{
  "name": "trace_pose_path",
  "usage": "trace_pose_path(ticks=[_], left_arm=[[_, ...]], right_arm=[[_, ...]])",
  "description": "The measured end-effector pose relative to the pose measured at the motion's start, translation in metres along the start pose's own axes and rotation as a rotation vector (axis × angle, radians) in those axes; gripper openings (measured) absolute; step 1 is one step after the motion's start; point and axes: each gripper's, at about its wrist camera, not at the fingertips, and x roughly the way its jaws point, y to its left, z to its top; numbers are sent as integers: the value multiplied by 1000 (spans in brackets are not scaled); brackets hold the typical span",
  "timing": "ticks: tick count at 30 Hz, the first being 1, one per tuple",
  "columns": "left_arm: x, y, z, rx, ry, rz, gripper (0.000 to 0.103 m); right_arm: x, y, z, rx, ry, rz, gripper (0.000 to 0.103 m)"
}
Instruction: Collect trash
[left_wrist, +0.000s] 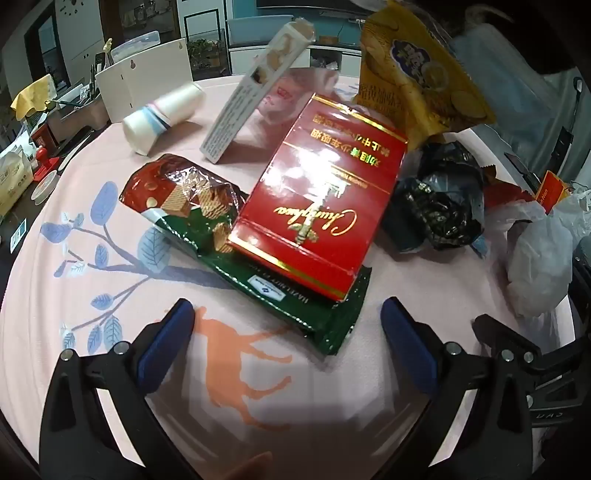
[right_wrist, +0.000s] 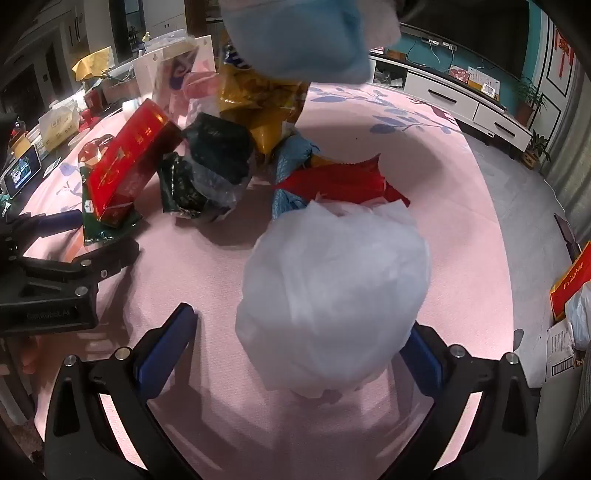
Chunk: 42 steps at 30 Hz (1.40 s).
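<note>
Through the left wrist camera I see my left gripper (left_wrist: 286, 325) with its blue-padded fingers spread apart and nothing between them, held above the pink cloth-covered table (left_wrist: 92, 369). Just beyond it a glossy red cardboard box with gold lettering (left_wrist: 317, 195) lies on top of a green and brown wafer wrapper (left_wrist: 207, 221). Behind the red box a long white carton (left_wrist: 255, 88) leans tilted, and a white paper cup (left_wrist: 162, 114) lies on its side near it. Right of the red box sit a crumpled black plastic bag (left_wrist: 439, 203) and a yellow snack bag (left_wrist: 417, 70).

Through the right wrist camera, my right gripper (right_wrist: 299, 343) is spread wide around a crumpled white plastic bag (right_wrist: 332, 288), whether its pads touch the bag I cannot tell. A red torn foil wrapper (right_wrist: 340, 181) lies just behind that bag.
</note>
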Motion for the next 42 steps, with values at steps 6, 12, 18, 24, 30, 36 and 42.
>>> trace_pose_path(ticks=[6, 12, 18, 24, 30, 36, 42], left_arm=[[0, 0, 0, 0, 0, 0, 101], [0, 0, 0, 0, 0, 1, 101], [0, 0, 0, 1, 0, 1, 101], [0, 0, 0, 1, 0, 1, 101], [0, 0, 0, 1, 0, 1, 101], [0, 0, 0, 1, 0, 1, 101], [0, 0, 0, 1, 0, 1, 101]], right_arm=[[0, 0, 0, 0, 0, 0, 100], [0, 0, 0, 0, 0, 0, 100], [0, 0, 0, 1, 0, 1, 100], [0, 0, 0, 0, 0, 1, 100], [0, 1, 0, 0, 0, 1, 100], [0, 1, 0, 1, 0, 1, 100], [0, 0, 0, 0, 0, 1, 100]])
